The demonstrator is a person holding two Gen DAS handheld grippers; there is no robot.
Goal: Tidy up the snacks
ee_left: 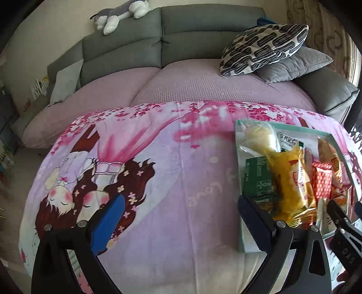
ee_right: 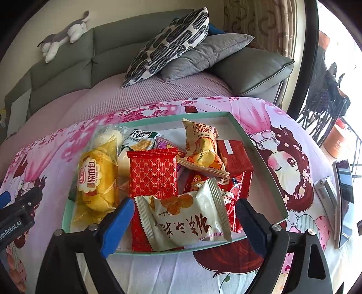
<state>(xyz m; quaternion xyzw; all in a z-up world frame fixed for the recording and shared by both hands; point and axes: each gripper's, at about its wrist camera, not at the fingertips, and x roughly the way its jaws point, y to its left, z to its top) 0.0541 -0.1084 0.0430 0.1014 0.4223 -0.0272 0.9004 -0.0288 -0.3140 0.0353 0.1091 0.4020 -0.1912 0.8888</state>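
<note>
One shallow mint-green tray (ee_right: 260, 153) sits on a pink cartoon-print blanket (ee_left: 158, 171) spread in front of a grey sofa (ee_left: 203, 29), and all the snacks in view lie inside it. About ten packets can be counted, though the pile overlaps and some are partly hidden: one yellow soft-bread packet (ee_right: 94, 181), one red patterned packet (ee_right: 153, 173), one white pastry packet with brown script (ee_right: 187, 217), one orange-and-cream packet (ee_right: 201, 147), one dark red packet (ee_right: 235, 156), one clear-wrapped pale bun (ee_right: 108, 135), one white-and-green cracker packet (ee_right: 141, 138), and one green packet (ee_left: 258, 174) seen from the left wrist. The right gripper (ee_right: 184, 224) hovers over the near edge of the tray with its jaws wide; the white pastry packet lies between the two blue pads, apparently untouched. The left gripper (ee_left: 181, 217) also stands wide open over bare blanket, its right finger at the tray's left edge, holding nothing. Two cushions rest on the sofa, one black-and-white patterned (ee_left: 264, 48), one grey (ee_left: 296, 65). One plush toy (ee_left: 120, 13) lies on the backrest. One phone (ee_right: 344, 203) lies right of the tray.
</note>
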